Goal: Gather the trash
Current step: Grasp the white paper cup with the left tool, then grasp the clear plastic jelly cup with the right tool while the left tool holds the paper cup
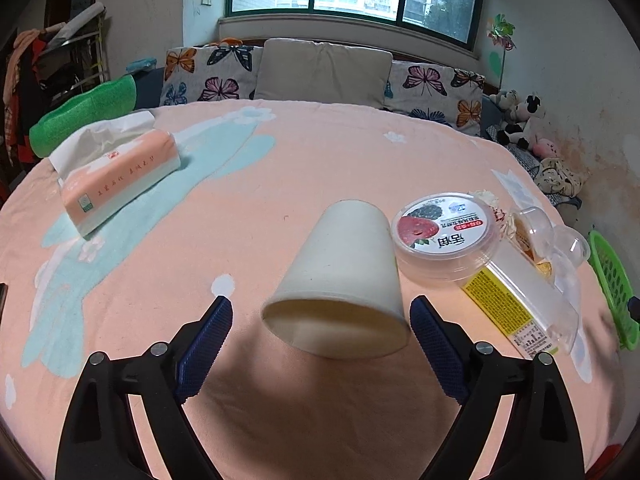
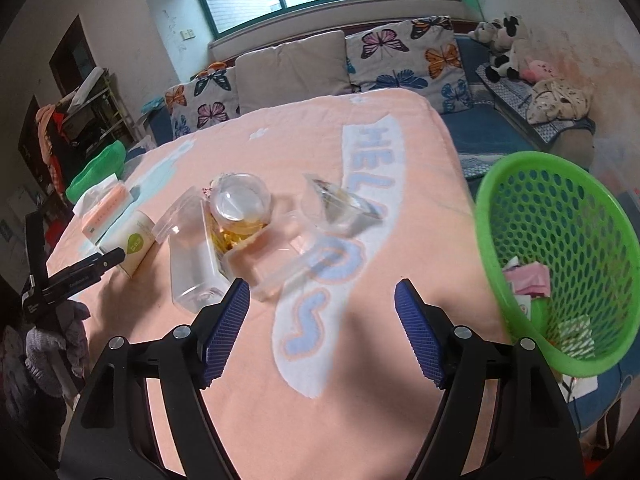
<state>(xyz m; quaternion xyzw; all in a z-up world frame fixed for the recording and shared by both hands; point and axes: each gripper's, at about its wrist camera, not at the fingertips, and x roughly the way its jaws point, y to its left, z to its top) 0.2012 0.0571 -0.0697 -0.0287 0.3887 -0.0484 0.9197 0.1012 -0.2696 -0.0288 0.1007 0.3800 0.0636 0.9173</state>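
A bed covered by a peach blanket [image 1: 320, 152] is seen, with a green mesh basket [image 2: 560, 248] held off its right edge; a few wrappers are already collected inside. On the blanket a tissue pack [image 1: 120, 180] lies well apart from the trash. The trash is clustered together: clear plastic containers [image 2: 200, 256], a lidded fruit cup [image 1: 444, 236] and a white paper cup [image 1: 344, 280] tipped on its side, mouth toward the left gripper [image 1: 320, 316].

The left gripper is spread wide around the cup's rim, with nothing pressed. The right gripper [image 2: 320, 304] is likewise open and empty, just beside the clear containers.

If the jaws are closed too hard, the thin cup could be crushed or squirted out sideways. It could also be rolled against the fruit cup by one pad touching first.
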